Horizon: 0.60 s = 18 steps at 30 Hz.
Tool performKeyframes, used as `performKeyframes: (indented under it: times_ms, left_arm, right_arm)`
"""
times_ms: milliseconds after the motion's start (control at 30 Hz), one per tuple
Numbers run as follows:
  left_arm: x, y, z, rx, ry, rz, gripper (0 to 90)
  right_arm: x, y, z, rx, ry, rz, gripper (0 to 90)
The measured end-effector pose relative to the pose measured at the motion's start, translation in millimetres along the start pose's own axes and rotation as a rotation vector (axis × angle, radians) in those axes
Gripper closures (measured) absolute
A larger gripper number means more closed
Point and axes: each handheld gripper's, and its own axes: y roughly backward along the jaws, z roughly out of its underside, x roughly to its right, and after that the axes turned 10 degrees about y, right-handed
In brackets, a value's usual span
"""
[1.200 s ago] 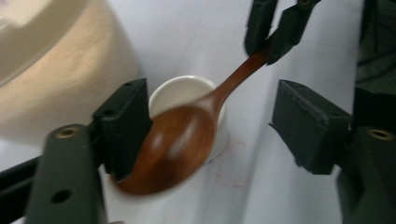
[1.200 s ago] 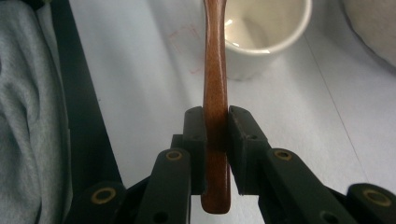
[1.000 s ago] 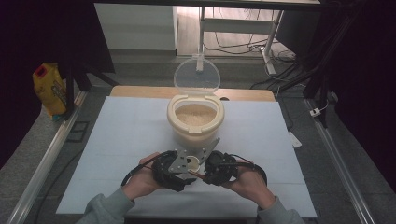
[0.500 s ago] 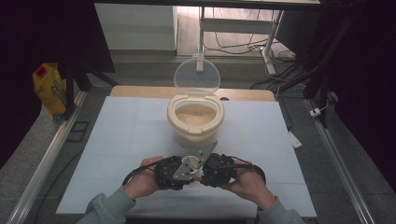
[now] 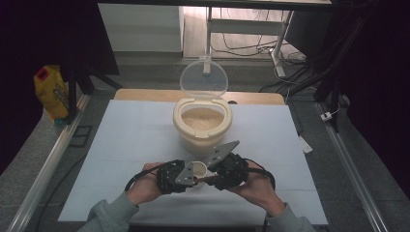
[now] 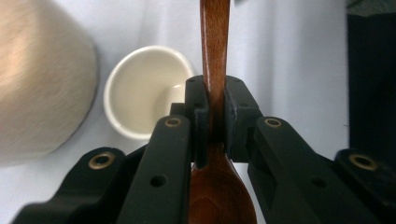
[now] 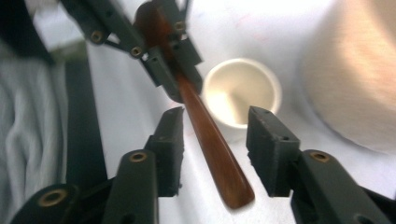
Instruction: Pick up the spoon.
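Handover nearly done: left gripper (image 6: 212, 135) clamps the wooden spoon (image 7: 210, 140); right gripper (image 7: 215, 149) has just opened, jaws clear; scooping rice remains

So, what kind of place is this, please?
Probably a lab or test workshop, not a kitchen: the white table is fenced by metal rails, loose cables lie on the floor behind, and the rice container looks staged.

Both forearms wear grey-green knit sleeves (image 5: 109, 215) with ribbed cuffs. The left gripper (image 5: 189, 178) and the right gripper (image 5: 212, 176) have chunky black bodies, each topped by a grey three-cornered plate (image 5: 183, 172) and trailing a black cable (image 5: 263, 170). Their black jaw arms carry brass-ringed pivots (image 6: 173, 122) and small screw holes.
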Motion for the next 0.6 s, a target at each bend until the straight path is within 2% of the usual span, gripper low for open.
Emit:
performKeyframes:
  times_ms: [167,233,267,333,467,600]
  left_arm:
    - [-11.7,6.8,6.6,0.042,0.076,-0.034,80.7]
    - [-13.4,8.1,7.8,0.052,0.089,-0.043,80.7]
    - [-15.7,10.0,9.7,0.076,0.114,-0.054,80.7]
    - [-16.5,10.6,10.2,0.085,0.124,-0.059,80.6]
    - [-14.9,10.5,9.6,0.116,0.141,-0.09,80.6]
    - [-14.0,9.0,9.4,0.132,0.154,-0.092,80.6]
  right_arm:
    - [10.1,8.4,11.2,0.071,-0.11,0.057,51.7]
    - [12.5,10.4,14.7,0.095,-0.159,0.066,51.6]
    - [13.4,11.2,16.6,0.102,-0.181,0.068,51.6]
    - [15.1,10.9,20.2,0.116,-0.213,0.077,51.4]
    - [18.0,8.0,25.5,0.148,-0.282,0.062,48.5]
    - [19.9,6.2,27.7,0.185,-0.336,0.048,48.1]
